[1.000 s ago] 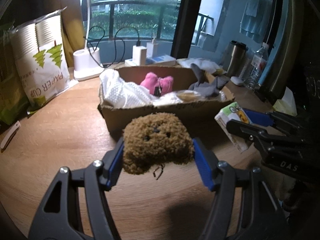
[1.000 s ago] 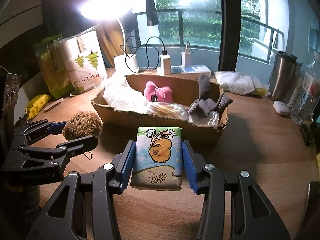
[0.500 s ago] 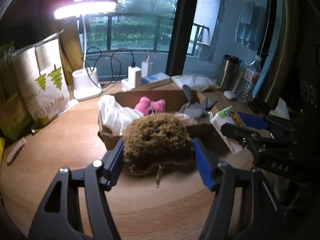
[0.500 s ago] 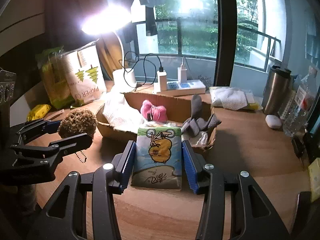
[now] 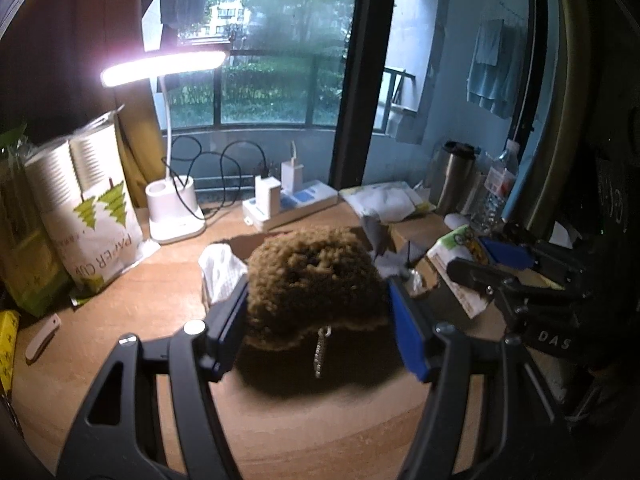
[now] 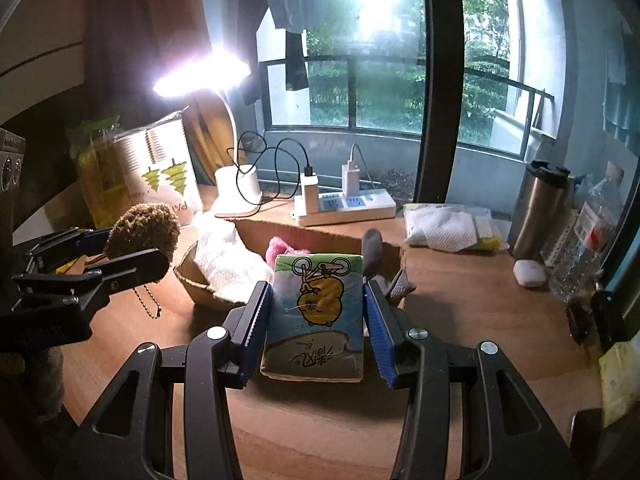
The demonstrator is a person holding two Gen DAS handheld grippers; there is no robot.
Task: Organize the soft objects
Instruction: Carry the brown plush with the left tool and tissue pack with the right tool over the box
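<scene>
- The right gripper (image 6: pixel 318 308) clamps a tissue pack (image 6: pixel 316 312) printed with a cartoon bear, held above the wooden desk (image 6: pixel 472 320).
- At 9 o'clock, the left gripper (image 6: pixel 120 256) grips a brown fuzzy plush (image 6: pixel 142 230); its ball chain dangles.
- Toward 12 o'clock, behind the pack, a cardboard box (image 6: pixel 320 236) holds a white cloth (image 6: pixel 228 258) and a pink plush (image 6: pixel 280 246).

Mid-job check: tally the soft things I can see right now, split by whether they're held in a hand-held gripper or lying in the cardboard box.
Held in a hand-held gripper: 2 (brown plush toy, tissue pack)
In the cardboard box: 3 visible (white cloth, pink plush, grey sock)
Total: 5; the held items hide part of the box.
</scene>
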